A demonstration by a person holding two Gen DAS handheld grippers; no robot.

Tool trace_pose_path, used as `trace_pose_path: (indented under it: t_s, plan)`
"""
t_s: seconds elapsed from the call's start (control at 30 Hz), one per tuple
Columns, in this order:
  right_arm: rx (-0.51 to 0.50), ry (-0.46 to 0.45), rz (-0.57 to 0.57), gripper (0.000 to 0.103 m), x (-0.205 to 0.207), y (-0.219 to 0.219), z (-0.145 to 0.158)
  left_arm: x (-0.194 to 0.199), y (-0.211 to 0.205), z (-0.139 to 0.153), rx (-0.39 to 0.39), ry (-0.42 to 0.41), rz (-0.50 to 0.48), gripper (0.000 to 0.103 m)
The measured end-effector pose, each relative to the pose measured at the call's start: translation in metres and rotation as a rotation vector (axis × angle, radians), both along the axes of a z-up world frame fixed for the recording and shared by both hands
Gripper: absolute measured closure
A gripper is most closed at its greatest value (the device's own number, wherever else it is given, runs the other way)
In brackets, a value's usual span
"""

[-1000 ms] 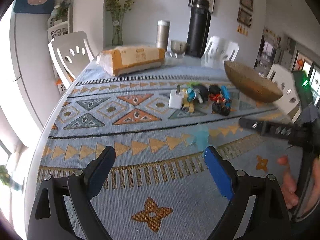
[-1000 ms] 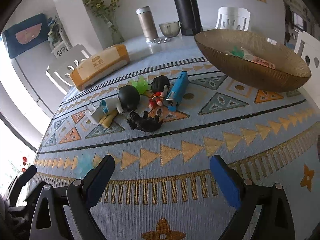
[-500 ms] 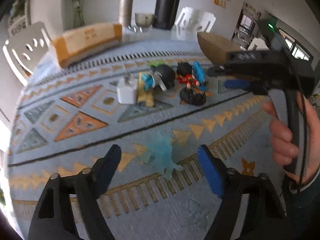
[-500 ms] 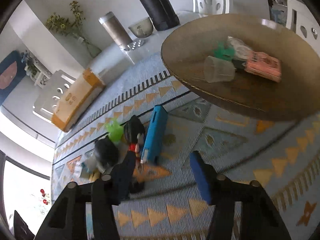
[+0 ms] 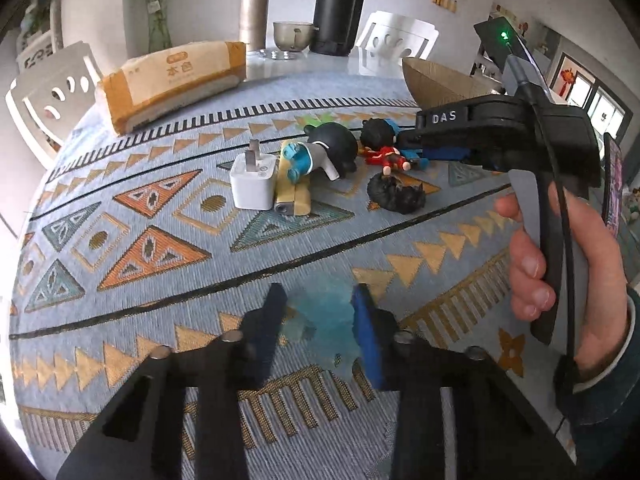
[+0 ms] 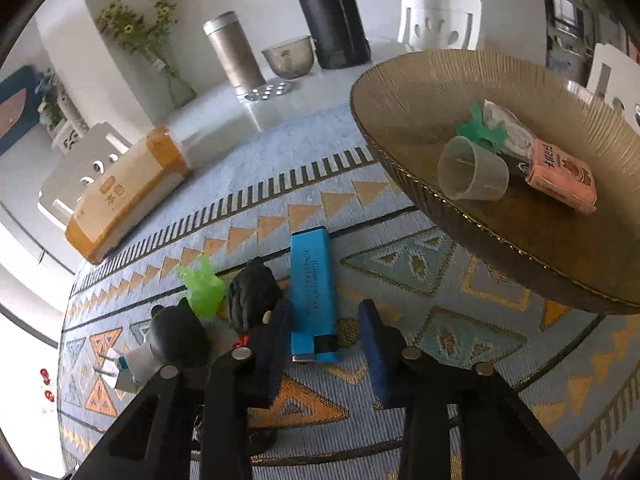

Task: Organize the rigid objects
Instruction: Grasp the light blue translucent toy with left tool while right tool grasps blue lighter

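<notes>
A translucent teal toy (image 5: 322,314) lies on the patterned cloth, and my left gripper (image 5: 320,320) is closing on it, both pads touching its sides. A blue lighter (image 6: 310,280) lies flat beside a red-clothed figurine (image 5: 384,148). My right gripper (image 6: 324,328) is closing around the lighter's near end. Its left pad is against the lighter, and a strip of cloth shows before the right pad. In the left wrist view a hand (image 5: 532,272) holds the right gripper (image 5: 440,148) over the toy pile. The woven bowl (image 6: 400,92) stands to the right of the lighter.
A white charger (image 5: 254,184), a yellow block (image 5: 294,196), a black-headed figurine (image 5: 324,152), a black toy (image 5: 396,194) and a green toy (image 6: 202,286) are clustered mid-table. The bowl holds a plastic cup (image 6: 472,174) and a pink box (image 6: 560,176). A tissue pack (image 5: 172,76) and flasks stand behind.
Both pairs of jaws have narrowed from wide open. The left gripper came forward and down over the teal toy. The right gripper moved across the table to the blue lighter.
</notes>
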State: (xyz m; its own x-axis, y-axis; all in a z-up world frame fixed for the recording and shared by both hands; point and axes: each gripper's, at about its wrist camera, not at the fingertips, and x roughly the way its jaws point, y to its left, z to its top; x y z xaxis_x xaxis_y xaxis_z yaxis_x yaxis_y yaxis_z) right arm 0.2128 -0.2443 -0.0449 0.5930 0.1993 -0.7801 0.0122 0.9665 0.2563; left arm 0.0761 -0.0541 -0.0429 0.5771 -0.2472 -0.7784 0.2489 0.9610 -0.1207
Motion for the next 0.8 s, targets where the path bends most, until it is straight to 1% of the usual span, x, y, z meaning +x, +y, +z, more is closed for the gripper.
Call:
trace_pose_path:
  t_s: [0.07,0.13,0.27,0.3,0.4,0.47,0.53,0.57,0.6,0.63,0.73,0.77,0.8]
  plan:
    - [0.000,-0.005,0.023,0.081,-0.003,0.000,0.002,0.000,-0.001,0.002,-0.002,-0.013,-0.003,0.075]
    - [-0.047,-0.014,0.040,0.081,-0.011,0.003,0.004,-0.003,0.001,0.005,-0.003,-0.044,0.006,0.075]
    - [-0.117,-0.033,0.080,0.081,-0.038,0.002,0.004,-0.016,0.006,0.015,-0.044,-0.129,-0.002,0.075]
    - [-0.120,-0.032,0.086,0.081,-0.045,0.000,0.005,-0.017,0.005,0.016,-0.041,-0.140,0.002,0.075]
    - [-0.111,-0.020,0.105,0.081,-0.070,-0.010,0.005,-0.016,0.003,0.015,-0.025,-0.136,0.002,0.075]
    - [-0.087,-0.005,0.116,0.081,-0.081,-0.016,0.005,-0.016,0.003,0.016,-0.023,-0.140,0.000,0.075]
    - [-0.057,0.012,0.116,0.073,-0.088,-0.023,0.004,-0.016,0.004,0.016,-0.028,-0.140,0.002,0.075]
    - [-0.050,0.026,0.107,0.054,-0.088,-0.026,0.003,-0.017,0.005,0.016,-0.032,-0.137,0.003,0.075]
    - [-0.051,0.034,0.099,0.041,-0.086,-0.027,0.001,-0.018,0.005,0.016,-0.035,-0.135,0.004,0.075]
    - [-0.059,0.024,0.090,0.041,-0.085,-0.029,0.001,-0.017,0.006,0.016,-0.038,-0.133,0.005,0.075]
    - [-0.150,-0.006,0.090,0.042,-0.080,-0.019,-0.002,-0.017,0.008,0.016,-0.051,-0.130,0.006,0.075]
    - [-0.200,-0.012,0.092,0.047,-0.080,-0.012,-0.003,-0.017,0.008,0.016,-0.055,-0.128,0.007,0.075]
    - [-0.234,-0.017,0.099,0.058,-0.081,-0.007,-0.003,-0.016,0.009,0.015,-0.059,-0.123,0.008,0.075]
